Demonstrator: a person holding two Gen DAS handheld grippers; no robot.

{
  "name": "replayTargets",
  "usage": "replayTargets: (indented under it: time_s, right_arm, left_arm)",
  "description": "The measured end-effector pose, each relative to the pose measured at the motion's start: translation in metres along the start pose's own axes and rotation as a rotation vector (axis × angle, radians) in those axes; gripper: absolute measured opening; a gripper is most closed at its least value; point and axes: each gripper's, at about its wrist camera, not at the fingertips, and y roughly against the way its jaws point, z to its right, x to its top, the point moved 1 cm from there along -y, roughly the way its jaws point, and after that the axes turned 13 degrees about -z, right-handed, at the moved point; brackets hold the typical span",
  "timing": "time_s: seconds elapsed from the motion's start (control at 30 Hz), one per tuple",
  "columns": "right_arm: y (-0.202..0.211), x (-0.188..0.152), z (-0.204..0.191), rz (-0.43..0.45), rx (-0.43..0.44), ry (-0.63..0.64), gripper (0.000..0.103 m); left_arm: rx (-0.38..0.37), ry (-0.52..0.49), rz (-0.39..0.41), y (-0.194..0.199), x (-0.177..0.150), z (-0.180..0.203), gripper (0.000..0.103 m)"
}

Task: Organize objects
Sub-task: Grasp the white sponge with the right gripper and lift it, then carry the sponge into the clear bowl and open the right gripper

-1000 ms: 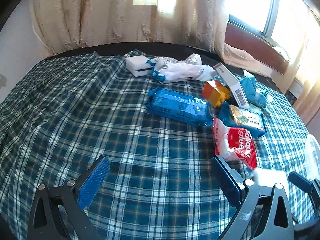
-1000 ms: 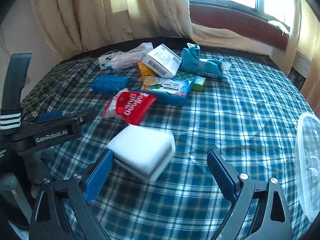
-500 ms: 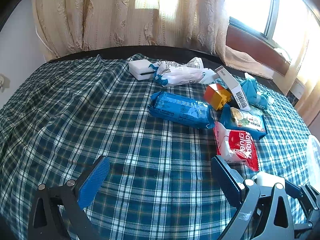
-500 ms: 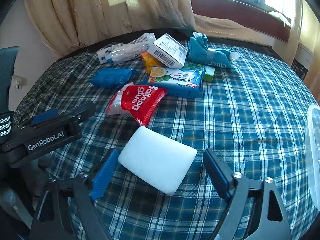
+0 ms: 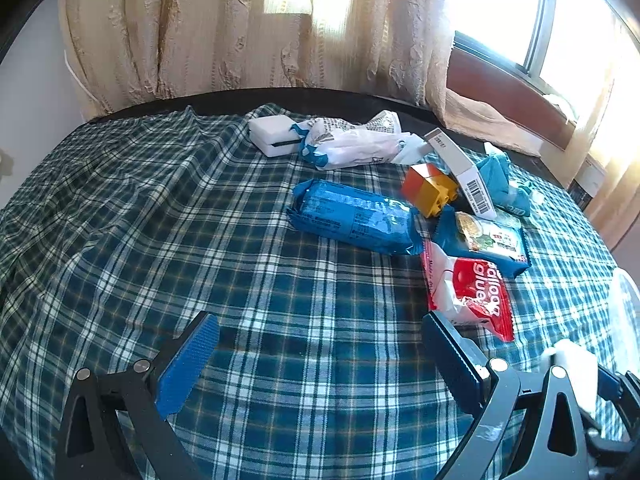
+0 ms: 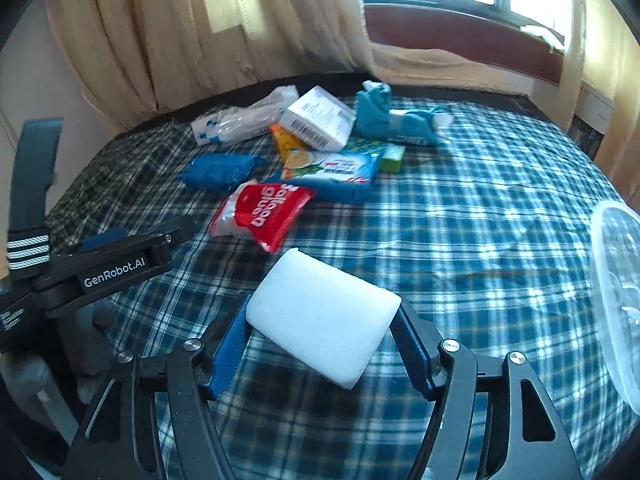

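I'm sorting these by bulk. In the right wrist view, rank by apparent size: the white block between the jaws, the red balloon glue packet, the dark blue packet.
1. white block, though it sits nearest the camera, which inflates it.
2. red balloon glue packet.
3. dark blue packet, close to the red one and farther off, so unsure.

Plaid-covered bed (image 5: 200, 240), scattered packets (image 5: 352, 216)

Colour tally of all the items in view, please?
White: 4 (block, case, bag, carton)
Blue: 2 (packet, snack pack)
Teal: 1 (cloth)
Red: 1 (glue pack)
Orange: 1 (toy)
Green: 1 (box)
Clear: 1 (tub)
Total: 11
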Motion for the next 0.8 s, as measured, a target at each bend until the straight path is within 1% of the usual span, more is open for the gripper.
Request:
replayTargets:
  time_s: [0.13, 0.27, 0.43, 0.6, 0.73, 0.8]
  right_arm:
    - [0.011, -0.007, 0.016, 0.024, -0.002, -0.038, 0.069]
    - [0.023, -0.013, 0.031, 0.06, 0.0, -0.075, 0.069]
    - [0.036, -0.017, 0.048, 0.105, 0.008, -0.111, 0.069]
    - [0.043, -0.022, 0.063, 0.126, 0.021, -0.136, 0.069]
    - [0.046, -0.027, 0.079, 0.138, 0.026, -0.164, 0.069]
    - [0.047, -0.03, 0.085, 0.142, 0.026, -0.177, 0.069]
  left_arm:
    - [-0.032, -0.015, 0.017, 0.003, 0.001, 0.004, 0.103]
    - [-0.04, -0.046, 0.026, 0.009, 0.001, 0.015, 0.103]
    - [-0.034, -0.104, 0.006, 0.009, 0.003, 0.037, 0.103]
    - [-0.039, -0.143, -0.032, -0.001, 0.01, 0.058, 0.103]
    - [-0.044, -0.159, -0.063, -0.011, 0.014, 0.069, 0.103]
    - [-0.033, -0.163, -0.069, -0.017, 0.016, 0.074, 0.103]
